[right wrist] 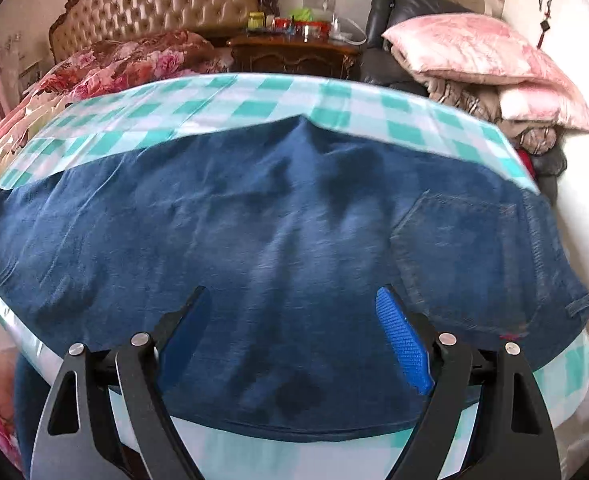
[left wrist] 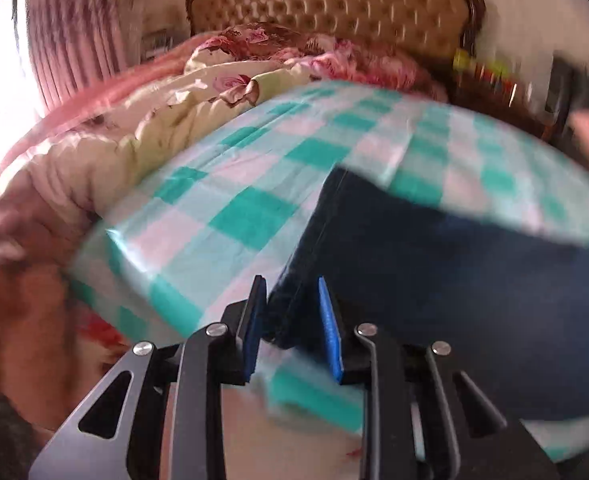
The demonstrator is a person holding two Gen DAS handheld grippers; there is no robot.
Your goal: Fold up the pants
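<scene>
The jeans [right wrist: 278, 220] lie spread flat across the checked cloth [right wrist: 222, 96], their back pocket toward the right. The left gripper [left wrist: 290, 312] has its jaws narrowed on a folded denim edge at the near left, while the right gripper [right wrist: 290, 344] hangs above the middle with jaws wide and empty. A floral quilt [right wrist: 126, 60] sits far left.

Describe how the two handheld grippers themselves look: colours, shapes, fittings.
The left gripper and right gripper look alike: each has two black fingers faced with ribbed blue pads, driven by black linkage bars with silver round pivot pins. Outer plates carry triangular cut-outs; the left's look greyer. No cables, markings or sleeves show.
</scene>
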